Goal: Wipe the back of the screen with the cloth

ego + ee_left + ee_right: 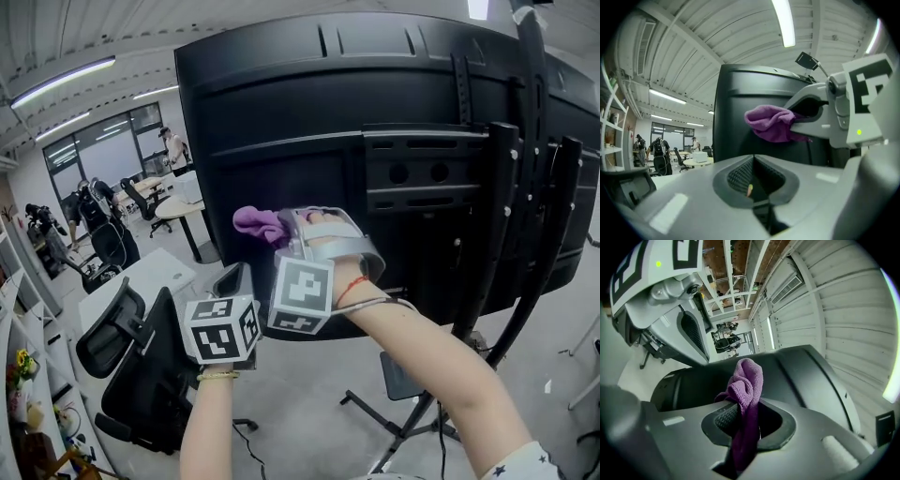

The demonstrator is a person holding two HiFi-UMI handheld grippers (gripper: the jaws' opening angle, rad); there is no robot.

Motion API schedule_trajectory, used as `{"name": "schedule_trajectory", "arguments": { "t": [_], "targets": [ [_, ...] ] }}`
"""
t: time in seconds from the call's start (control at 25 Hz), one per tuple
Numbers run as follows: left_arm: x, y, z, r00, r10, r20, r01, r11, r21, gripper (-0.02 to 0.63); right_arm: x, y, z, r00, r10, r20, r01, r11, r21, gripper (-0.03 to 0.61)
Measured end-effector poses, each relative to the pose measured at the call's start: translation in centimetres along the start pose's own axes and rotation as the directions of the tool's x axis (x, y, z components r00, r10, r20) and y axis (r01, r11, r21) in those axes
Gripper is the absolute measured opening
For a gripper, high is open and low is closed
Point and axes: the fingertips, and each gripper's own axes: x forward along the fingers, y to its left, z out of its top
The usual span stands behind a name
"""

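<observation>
The black back of the screen [309, 112] fills the upper head view, mounted on a dark stand [506, 234]. My right gripper [286, 230] is shut on a purple cloth [258, 223], and the bunched cloth is up against the screen's lower left area. In the right gripper view the cloth [747, 390] sticks out from between the jaws of the right gripper [745, 416] toward the screen back [806, 376]. My left gripper [232, 281] hangs lower left, just below the screen's edge, shut with nothing in it. The left gripper view shows the cloth [771, 123] ahead of the left gripper [752, 180].
The stand's legs [412, 427] spread over the floor under the screen. A black office chair [131, 375] stands at lower left, with white desks [178, 206] and more chairs behind. A person [658, 150] stands far back in the office.
</observation>
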Motion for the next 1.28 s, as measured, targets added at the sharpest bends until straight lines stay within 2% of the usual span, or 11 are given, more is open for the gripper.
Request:
{"name": "schedule_trajectory", "arguments": {
  "t": [0.16,0.36,0.48,0.56,0.6,0.64,0.76,0.84,0.92,1.04,1.28],
  "targets": [
    [-0.4,-1.9,-7.1,0.997,-0.040,-0.066,0.036,0.998,-0.055,0.008,-0.8,9.2,-2.4,0.993,0.118,-0.011,-0.118,0.992,0.033,0.063],
    [-1.7,-3.8,-14.1,0.990,-0.059,-0.127,0.047,0.994,-0.097,0.008,-2.5,18.9,-4.7,0.965,0.259,-0.038,-0.257,0.965,0.045,0.063],
    [-2.6,-4.2,-17.0,0.984,-0.054,-0.167,0.038,0.994,-0.103,0.008,-3.3,20.9,-4.3,0.970,0.244,-0.017,-0.243,0.968,0.059,0.063],
    [-3.6,-3.9,-18.2,0.984,-0.038,-0.176,0.017,0.993,-0.115,0.008,-4.7,20.5,-2.6,0.976,0.203,0.079,-0.214,0.959,0.185,0.063],
    [-4.2,-3.7,-18.8,0.984,-0.029,-0.176,0.007,0.992,-0.126,0.008,-5.5,20.5,-1.4,0.970,0.195,0.143,-0.229,0.929,0.290,0.063],
    [-4.8,-3.4,-19.3,0.985,-0.022,-0.173,-0.002,0.990,-0.139,0.008,-6.3,20.7,-0.3,0.958,0.197,0.206,-0.267,0.876,0.402,0.064],
    [-6.3,-2.8,-20.8,0.987,-0.014,-0.159,-0.013,0.986,-0.168,0.008,-7.0,22.4,1.7,0.912,0.206,0.354,-0.400,0.640,0.656,0.066],
    [-6.7,-2.8,-21.8,0.986,-0.010,-0.164,-0.019,0.985,-0.173,0.008,-6.2,23.7,1.3,0.909,0.193,0.369,-0.413,0.522,0.746,0.066],
    [-6.7,-3.0,-22.8,0.984,-0.002,-0.179,-0.030,0.984,-0.174,0.008,-5.0,24.7,-0.4,0.931,0.178,0.318,-0.364,0.476,0.800,0.065],
    [-6.1,-4.2,-23.7,0.981,-0.008,-0.195,-0.029,0.983,-0.183,0.008,-4.0,24.8,-4.2,0.964,0.151,0.219,-0.264,0.459,0.848,0.064],
    [-4.6,-9.0,-24.1,0.976,-0.108,-0.191,0.072,0.980,-0.186,0.008,-7.1,22.9,-12.9,0.993,0.080,0.081,-0.106,0.381,0.918,0.064]
  ]
}}
